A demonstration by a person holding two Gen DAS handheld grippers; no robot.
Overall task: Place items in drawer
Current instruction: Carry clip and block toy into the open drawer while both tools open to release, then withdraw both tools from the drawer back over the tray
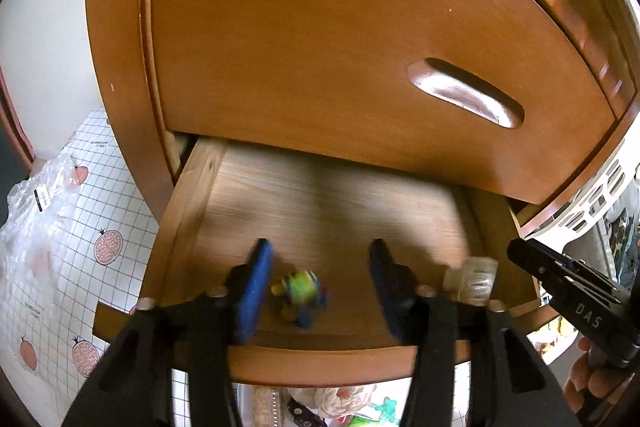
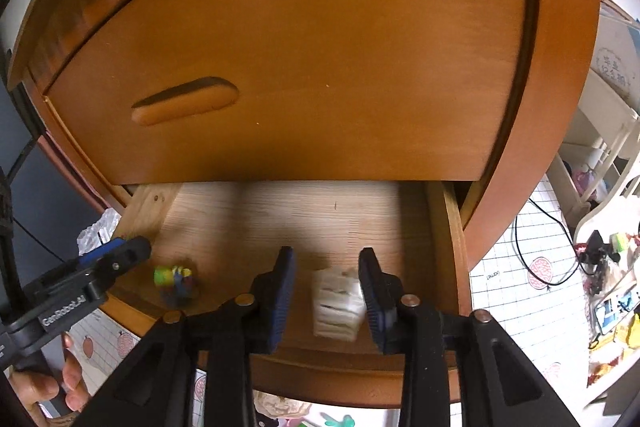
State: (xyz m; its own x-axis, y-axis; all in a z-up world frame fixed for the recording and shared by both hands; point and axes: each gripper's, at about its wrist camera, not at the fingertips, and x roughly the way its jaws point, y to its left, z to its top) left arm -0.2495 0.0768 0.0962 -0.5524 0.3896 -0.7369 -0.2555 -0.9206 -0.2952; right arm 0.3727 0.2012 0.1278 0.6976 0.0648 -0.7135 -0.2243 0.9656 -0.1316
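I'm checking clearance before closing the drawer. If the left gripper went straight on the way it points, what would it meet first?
The left gripper, jaws open, points down into the open drawer. The small colourful toy lies between its fingers, so it would probably meet that first, then the drawer floor; blur leaves depth unclear.

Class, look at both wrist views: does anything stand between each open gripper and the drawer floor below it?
Nothing visible does. The colourful toy lies below the left gripper, the ribbed clear jar below the right gripper, both already inside the open drawer.
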